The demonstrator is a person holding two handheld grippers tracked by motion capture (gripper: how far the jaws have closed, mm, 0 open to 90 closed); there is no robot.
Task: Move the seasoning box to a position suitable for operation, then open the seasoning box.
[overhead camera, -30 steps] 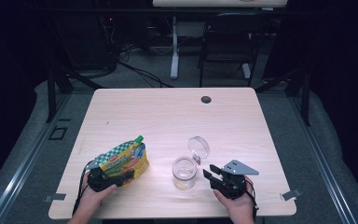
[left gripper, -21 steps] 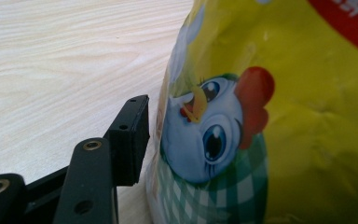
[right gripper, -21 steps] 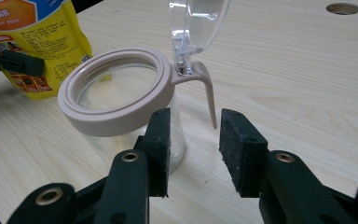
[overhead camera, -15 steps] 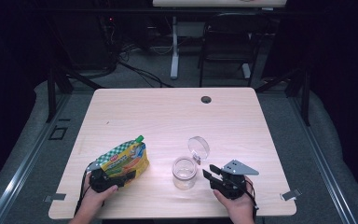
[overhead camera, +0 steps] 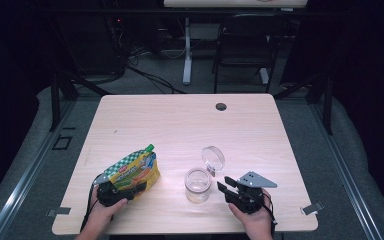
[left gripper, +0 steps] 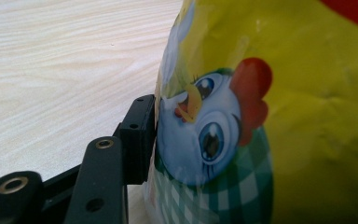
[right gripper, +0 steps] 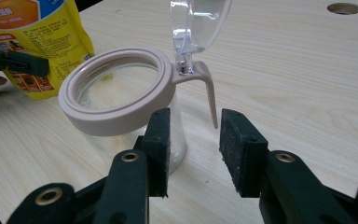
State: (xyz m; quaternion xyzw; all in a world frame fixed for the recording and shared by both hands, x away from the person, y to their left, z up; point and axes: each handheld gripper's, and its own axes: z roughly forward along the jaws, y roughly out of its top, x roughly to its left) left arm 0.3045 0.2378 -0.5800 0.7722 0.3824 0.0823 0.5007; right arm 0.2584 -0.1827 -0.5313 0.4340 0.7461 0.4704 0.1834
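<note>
1. Yellow pouch [overhead camera: 133, 172] stands on the desk [overhead camera: 180, 125], between the left hand-held gripper [overhead camera: 116, 191] pads, whose jaws have just been closing against it.
2. Clear jar [overhead camera: 197, 184] sits just beside the right hand-held gripper [overhead camera: 226, 185], jaws half-wide, holding nothing.

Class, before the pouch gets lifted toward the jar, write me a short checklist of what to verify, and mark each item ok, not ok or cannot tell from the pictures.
1. Jar stands upright on the table: ok.
2. Jar lid is flipped open, mouth uncovered: ok.
3. Left gripper has the pouch between its jaws, which have just been closing; one pad touches it in the left gripper view: ok. Firm grip from both sides: cannot tell.
4. Pouch cap removed for pouring: cannot tell.
5. Right gripper steadies the jar: not ok; its jaws are open beside the lid tab, gripping nothing.
</note>
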